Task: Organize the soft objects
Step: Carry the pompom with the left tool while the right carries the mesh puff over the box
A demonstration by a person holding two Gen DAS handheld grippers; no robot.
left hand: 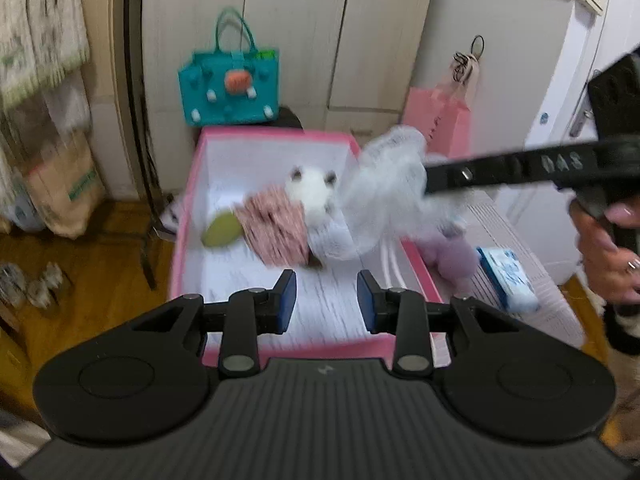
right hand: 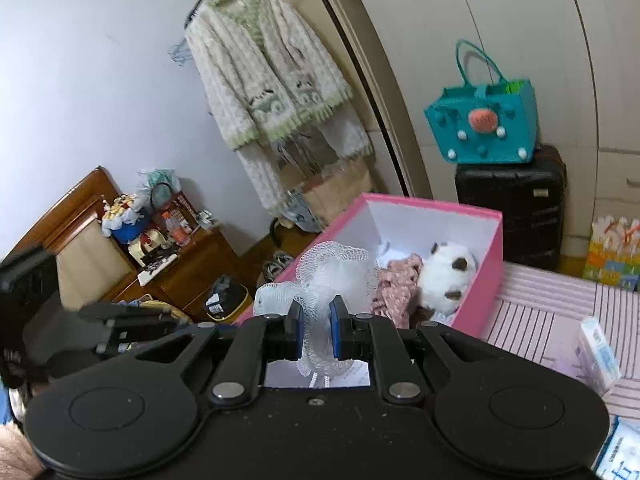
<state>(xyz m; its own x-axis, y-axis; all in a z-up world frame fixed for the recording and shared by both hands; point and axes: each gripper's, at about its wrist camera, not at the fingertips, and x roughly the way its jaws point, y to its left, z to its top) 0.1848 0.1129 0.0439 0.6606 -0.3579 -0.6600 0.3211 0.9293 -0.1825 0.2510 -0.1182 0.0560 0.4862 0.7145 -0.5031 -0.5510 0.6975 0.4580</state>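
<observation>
White netting, frilled and springy, made up the mesh bath pouf (right hand: 336,268) that our right gripper (right hand: 314,332) had pinched tight between its blue pads (right hand: 337,330); from the left wrist view the pouf (left hand: 384,196) hung above the right rim of the pink cardboard box (left hand: 184,216), blurred. Inside that white-lined box lay a fluffy white plush toy with dark ears (left hand: 314,192), a crumpled pink patterned cloth (left hand: 276,228) touching it, and a flat green oval piece (left hand: 222,230) beside the cloth. Our left gripper (left hand: 327,304) carried nothing; its jaws stood at their narrowest, a gap showing between the pads, over the box's near end. We saw the box resting on a striped pink and white bedcover (right hand: 540,316); a lilac plush (left hand: 452,256) lay just outside its right wall; a teal felt tote bag (right hand: 484,120) sat on a black hard-shell suitcase (right hand: 512,208) before pale wardrobe doors (left hand: 296,24).
</observation>
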